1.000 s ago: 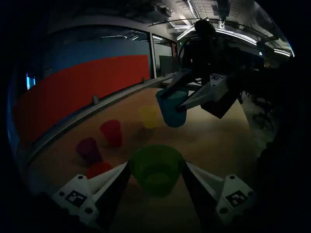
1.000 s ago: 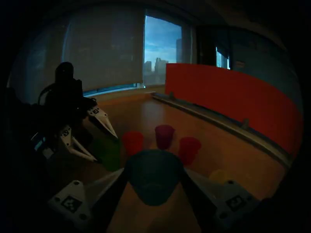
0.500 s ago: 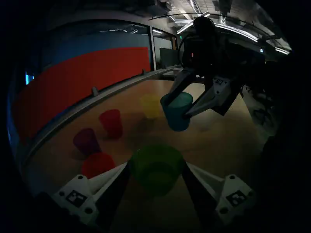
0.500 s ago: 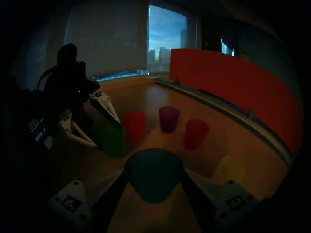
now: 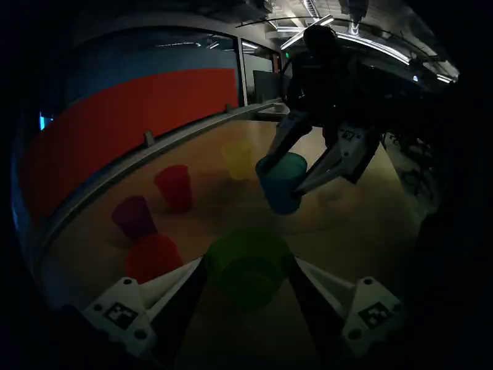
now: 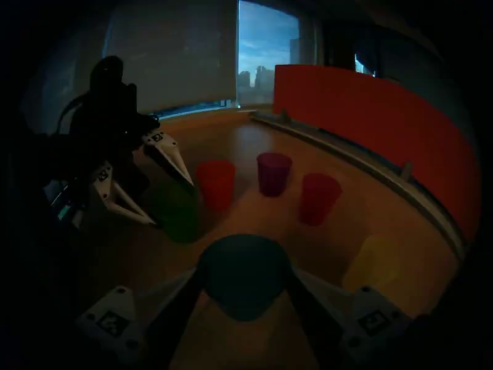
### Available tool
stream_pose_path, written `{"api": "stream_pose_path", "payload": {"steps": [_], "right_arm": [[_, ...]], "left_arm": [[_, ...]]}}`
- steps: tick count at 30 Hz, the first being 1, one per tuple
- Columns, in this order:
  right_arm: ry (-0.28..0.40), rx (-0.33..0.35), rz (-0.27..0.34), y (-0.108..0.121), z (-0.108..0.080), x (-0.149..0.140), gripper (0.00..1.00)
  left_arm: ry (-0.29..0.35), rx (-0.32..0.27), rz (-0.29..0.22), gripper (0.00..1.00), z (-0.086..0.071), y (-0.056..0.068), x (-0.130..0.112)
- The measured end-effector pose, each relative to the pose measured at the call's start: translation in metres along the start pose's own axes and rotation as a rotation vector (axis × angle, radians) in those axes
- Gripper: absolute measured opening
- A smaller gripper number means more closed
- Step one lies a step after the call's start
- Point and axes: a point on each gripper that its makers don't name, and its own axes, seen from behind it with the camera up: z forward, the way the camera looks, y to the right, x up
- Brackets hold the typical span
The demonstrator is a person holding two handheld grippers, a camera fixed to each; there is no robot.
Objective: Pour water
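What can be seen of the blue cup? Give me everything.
The blue cup is a teal-blue tapered tumbler, plastic by its look, wider at the open rim than at the base. The right tongs clamp it from both sides near the rim. It sits nearly upright, low over the wooden table, past the green cup; whether its base touches the table, or whether it holds water, cannot be told.

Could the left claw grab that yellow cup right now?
Probably not as things stand. The left gripper is shut on the green cup, so its fingers are taken. The yellow cup stands farther across the table, beside the held blue cup.
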Motion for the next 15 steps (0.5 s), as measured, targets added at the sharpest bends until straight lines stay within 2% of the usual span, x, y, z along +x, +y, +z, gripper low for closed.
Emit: {"api": "stream_pose_path", "payload": {"steps": [15], "right_arm": [[-0.018,0.005,-0.008,-0.0019,0.0088,-0.0101,0.96]], "left_arm": [[-0.004,0.006,-0.020,0.88,0.0024,-0.0007,-0.0092]]}}
